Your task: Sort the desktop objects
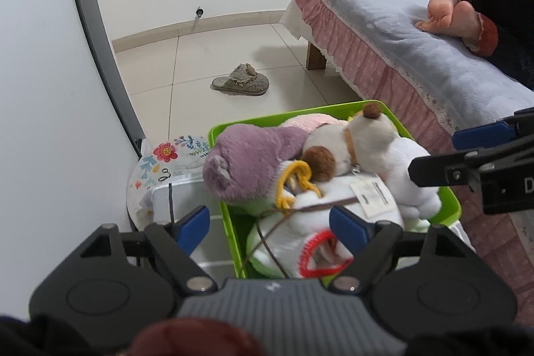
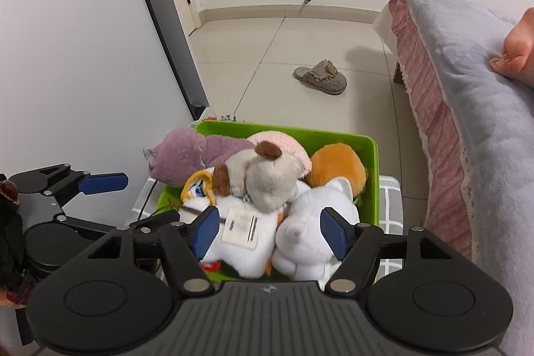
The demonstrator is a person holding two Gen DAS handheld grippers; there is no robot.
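Right wrist view counts six plush toys in one green bin (image 2: 333, 139): purple (image 2: 180, 152), pink (image 2: 287, 145), orange (image 2: 337, 167), beige dog (image 2: 267, 179), white bear (image 2: 313, 229), white tagged doll (image 2: 247, 236). Both hand-held grippers, right (image 2: 268, 232) and left (image 1: 268, 227), gape above them, gripping nothing. One slipper (image 2: 322, 76) lies on the floor.

The orange plush (image 2: 337, 169) lies half buried under other toys.
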